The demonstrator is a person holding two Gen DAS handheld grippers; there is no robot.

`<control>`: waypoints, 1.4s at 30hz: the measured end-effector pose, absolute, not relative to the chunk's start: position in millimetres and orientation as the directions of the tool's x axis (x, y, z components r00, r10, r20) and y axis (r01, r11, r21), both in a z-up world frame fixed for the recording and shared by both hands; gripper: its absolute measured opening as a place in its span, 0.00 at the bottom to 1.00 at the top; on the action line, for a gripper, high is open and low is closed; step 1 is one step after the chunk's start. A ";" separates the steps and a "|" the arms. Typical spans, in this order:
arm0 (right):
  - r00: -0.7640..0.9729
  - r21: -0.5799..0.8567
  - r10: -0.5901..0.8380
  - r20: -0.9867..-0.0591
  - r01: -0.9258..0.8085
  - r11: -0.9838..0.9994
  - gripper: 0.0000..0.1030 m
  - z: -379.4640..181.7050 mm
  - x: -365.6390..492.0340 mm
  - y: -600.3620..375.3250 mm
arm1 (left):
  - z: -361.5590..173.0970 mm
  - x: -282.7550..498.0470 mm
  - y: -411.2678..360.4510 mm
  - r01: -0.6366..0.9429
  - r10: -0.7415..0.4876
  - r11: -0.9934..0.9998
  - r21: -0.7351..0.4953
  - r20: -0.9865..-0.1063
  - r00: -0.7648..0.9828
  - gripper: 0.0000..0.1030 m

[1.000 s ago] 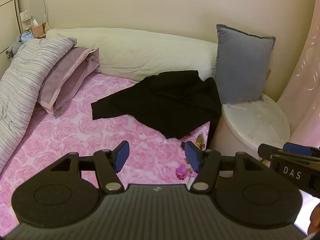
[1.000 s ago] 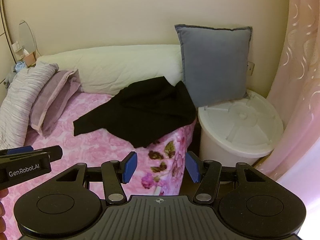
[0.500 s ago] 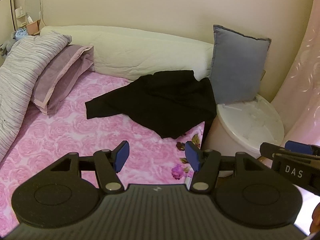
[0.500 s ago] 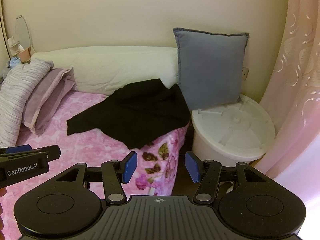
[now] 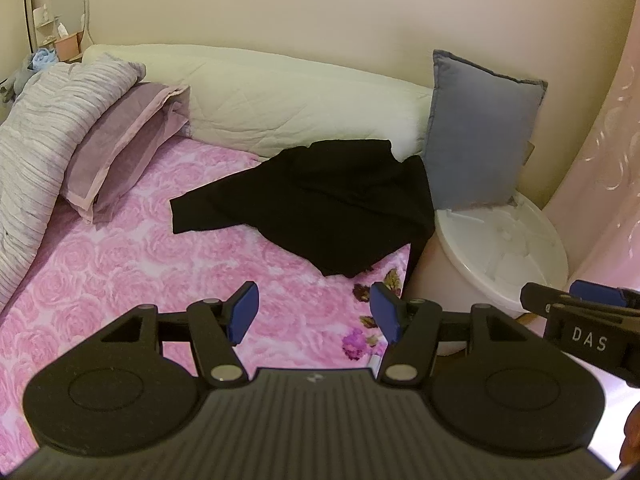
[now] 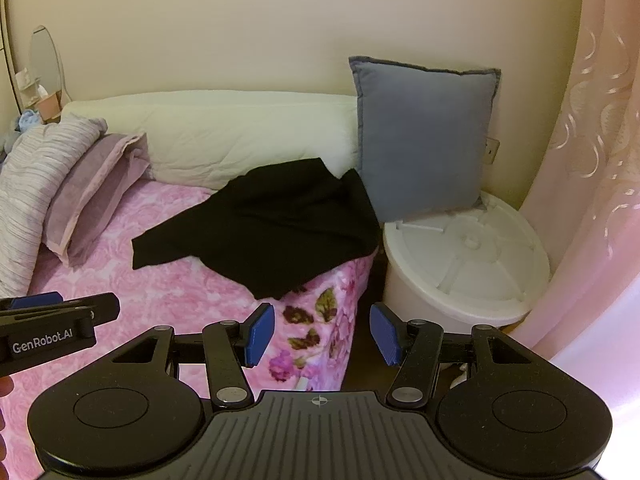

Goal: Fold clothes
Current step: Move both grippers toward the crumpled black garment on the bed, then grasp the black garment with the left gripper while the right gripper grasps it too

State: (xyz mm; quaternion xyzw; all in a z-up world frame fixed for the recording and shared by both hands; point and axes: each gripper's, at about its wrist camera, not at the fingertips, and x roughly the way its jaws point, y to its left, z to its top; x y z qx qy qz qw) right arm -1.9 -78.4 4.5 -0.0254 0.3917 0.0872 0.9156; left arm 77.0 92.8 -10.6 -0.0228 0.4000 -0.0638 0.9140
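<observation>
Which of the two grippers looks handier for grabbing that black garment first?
Probably the left hand-held gripper: it sits open over the bed, facing the black garment. The right hand-held gripper, also open, points past the bed's edge.

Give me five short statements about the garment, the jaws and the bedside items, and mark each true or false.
1. The black garment lies crumpled on the pink floral bedspread. True.
2. The left gripper holds the garment. False: its jaws are open and empty.
3. The right gripper is open. True.
4. The grey cushion lies flat on the bed. False: it stands upright against the wall.
5. The white round tub stands beside the bed. True.
</observation>
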 end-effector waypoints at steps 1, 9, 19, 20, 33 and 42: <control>0.678 0.021 0.140 -0.722 -0.180 0.983 0.55 4.6 -1.2 -77.9 | -11.1 78.7 94.0 0.096 -0.134 0.991 -0.095 -0.729 0.672 0.56; 0.678 0.013 0.151 -0.719 -0.205 0.979 0.55 4.4 15.9 -69.0 | -13.4 95.6 99.2 0.055 -0.124 0.991 -0.118 -0.726 0.677 0.56; 0.657 0.015 0.166 -0.736 -0.230 0.973 0.55 -7.1 54.1 -67.8 | -23.2 128.6 91.5 0.017 -0.106 0.992 -0.127 -0.735 0.670 0.56; 0.653 0.015 0.170 -0.738 -0.236 0.972 0.55 -8.7 58.9 -67.8 | -24.4 132.9 89.5 0.013 -0.102 0.992 -0.126 -0.738 0.667 0.56; 0.513 0.055 0.297 -0.805 -0.434 0.899 0.55 -40.5 139.5 -70.9 | -52.0 206.5 60.8 -0.049 -0.069 0.991 -0.122 -0.797 0.600 0.62; 0.378 0.105 0.337 -0.862 -0.517 0.849 0.55 -89.5 205.5 -54.1 | -92.8 270.5 49.2 -0.068 -0.081 0.988 -0.140 -0.835 0.544 0.57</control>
